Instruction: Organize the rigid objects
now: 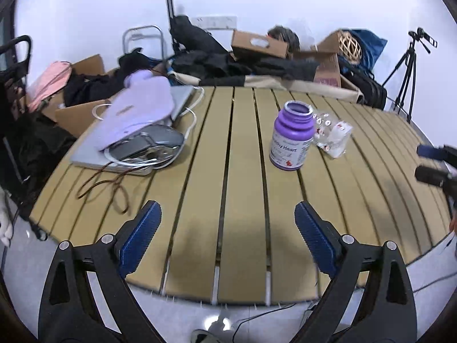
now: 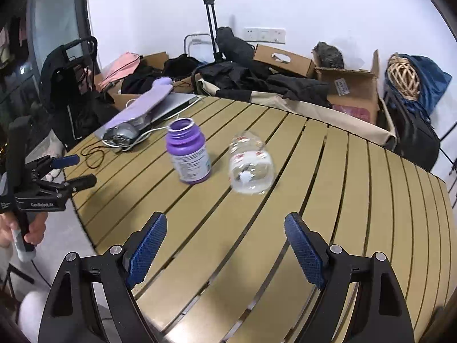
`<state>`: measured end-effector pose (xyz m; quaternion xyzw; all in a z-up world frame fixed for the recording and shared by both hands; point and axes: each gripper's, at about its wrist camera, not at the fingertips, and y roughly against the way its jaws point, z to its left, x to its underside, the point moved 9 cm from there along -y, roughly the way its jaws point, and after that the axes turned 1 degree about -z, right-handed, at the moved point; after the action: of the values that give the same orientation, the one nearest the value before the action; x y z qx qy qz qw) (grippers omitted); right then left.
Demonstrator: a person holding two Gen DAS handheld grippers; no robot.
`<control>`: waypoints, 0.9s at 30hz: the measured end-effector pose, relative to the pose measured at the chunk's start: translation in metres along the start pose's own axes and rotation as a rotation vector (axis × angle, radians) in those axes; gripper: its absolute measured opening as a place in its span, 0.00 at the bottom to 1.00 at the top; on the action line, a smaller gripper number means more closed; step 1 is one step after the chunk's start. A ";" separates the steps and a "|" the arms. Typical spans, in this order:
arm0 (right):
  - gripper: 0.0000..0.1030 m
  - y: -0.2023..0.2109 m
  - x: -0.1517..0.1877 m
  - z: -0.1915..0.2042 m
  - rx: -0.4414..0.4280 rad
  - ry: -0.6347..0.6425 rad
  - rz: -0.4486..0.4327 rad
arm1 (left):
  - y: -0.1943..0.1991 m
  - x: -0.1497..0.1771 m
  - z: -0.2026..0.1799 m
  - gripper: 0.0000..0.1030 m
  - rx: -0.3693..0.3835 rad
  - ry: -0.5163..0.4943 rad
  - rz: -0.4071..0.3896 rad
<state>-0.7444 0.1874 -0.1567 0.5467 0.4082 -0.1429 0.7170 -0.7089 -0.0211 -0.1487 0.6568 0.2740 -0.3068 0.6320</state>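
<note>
Two tongs: left tongs [image 1: 228,231] and right tongs [image 2: 225,243] gape wide, empty (above table [image 1: 245,200]).
Purple bottle [image 1: 291,140]: upright, uncapped.
Clear bottle [image 2: 251,168]: lying beside it.

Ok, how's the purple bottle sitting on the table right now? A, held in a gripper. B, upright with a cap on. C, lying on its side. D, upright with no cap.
D: the purple bottle stands upright on the table with its mouth open and no cap on, and neither gripper touches it.
</note>
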 end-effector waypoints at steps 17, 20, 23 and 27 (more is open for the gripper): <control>0.86 0.274 0.087 0.142 0.001 0.005 -0.130 | 0.317 0.100 -0.047 1.00 0.078 0.078 -0.131; 0.86 0.333 0.119 0.178 -0.083 0.015 -0.150 | 0.390 0.127 -0.053 1.00 0.115 0.055 -0.210; 0.86 0.381 0.168 0.206 -0.089 0.025 -0.166 | 0.444 0.168 -0.052 1.00 0.084 0.052 -0.263; 0.86 0.417 0.238 0.231 -0.076 -0.010 -0.155 | 0.486 0.231 -0.054 1.00 0.063 0.038 -0.303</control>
<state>-0.2248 0.1871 -0.0390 0.4850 0.4509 -0.1852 0.7260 -0.1895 0.0017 0.0006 0.6333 0.3720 -0.3945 0.5523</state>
